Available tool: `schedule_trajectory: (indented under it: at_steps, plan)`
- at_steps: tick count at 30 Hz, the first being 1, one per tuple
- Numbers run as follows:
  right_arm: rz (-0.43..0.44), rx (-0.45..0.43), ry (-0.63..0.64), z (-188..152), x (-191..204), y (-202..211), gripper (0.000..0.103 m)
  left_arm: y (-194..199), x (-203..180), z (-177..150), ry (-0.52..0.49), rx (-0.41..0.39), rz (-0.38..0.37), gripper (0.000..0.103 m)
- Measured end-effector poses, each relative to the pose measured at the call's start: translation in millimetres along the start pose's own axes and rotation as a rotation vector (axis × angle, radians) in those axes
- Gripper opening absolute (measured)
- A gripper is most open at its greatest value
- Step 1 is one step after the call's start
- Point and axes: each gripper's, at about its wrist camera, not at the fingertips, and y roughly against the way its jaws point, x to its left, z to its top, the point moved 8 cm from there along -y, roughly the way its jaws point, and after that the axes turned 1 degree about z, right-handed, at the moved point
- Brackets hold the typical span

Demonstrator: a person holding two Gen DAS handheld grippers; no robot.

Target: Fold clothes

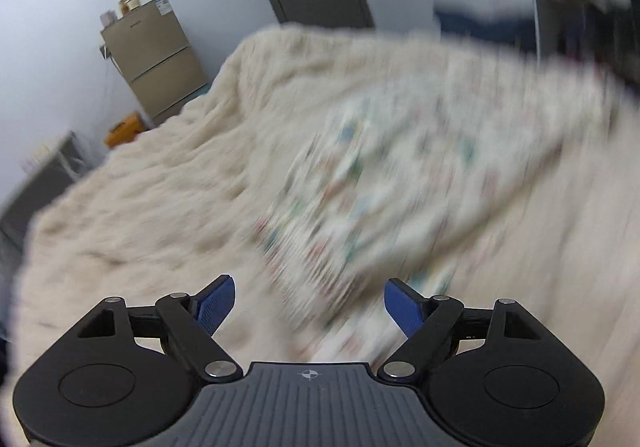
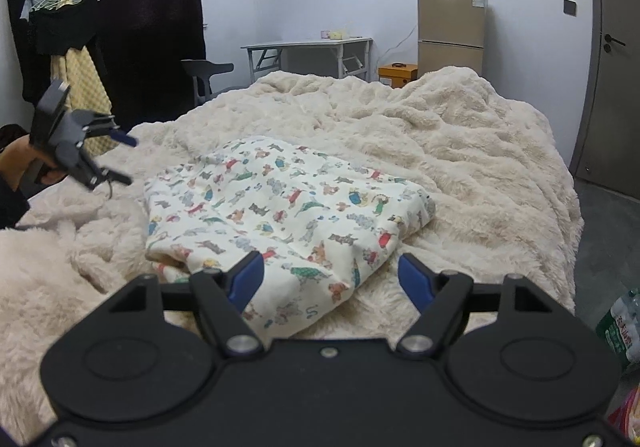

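Note:
A cream garment printed with small coloured animals (image 2: 280,215) lies folded on the fluffy cream blanket (image 2: 460,151) of the bed. My right gripper (image 2: 330,279) hovers open just above the garment's near corner, nothing between its blue pads. My left gripper (image 2: 124,161) is in the air at the left of the bed, held by a hand (image 2: 16,167), jaws apart and clear of the cloth. In the left wrist view everything is motion-blurred; the left gripper (image 1: 308,301) stands open above the garment (image 1: 360,187), holding nothing.
A small fridge (image 2: 450,31) with jars on top stands by the far wall beside a grey door (image 2: 616,59). An orange box (image 2: 398,74), a folding table (image 2: 308,55), a chair (image 2: 206,75) and dark hanging clothes (image 2: 68,27) ring the bed. Bags (image 2: 618,331) lie on the floor at right.

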Motion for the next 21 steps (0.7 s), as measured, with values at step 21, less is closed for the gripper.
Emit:
schedule_trajectory:
  at_steps: [21]
  plan:
    - [0.231, -0.045, -0.758, -11.7, -84.6, -96.0, 0.073, -93.3, -36.5, 2.0, -0.455, -0.197, 0.443, 0.064]
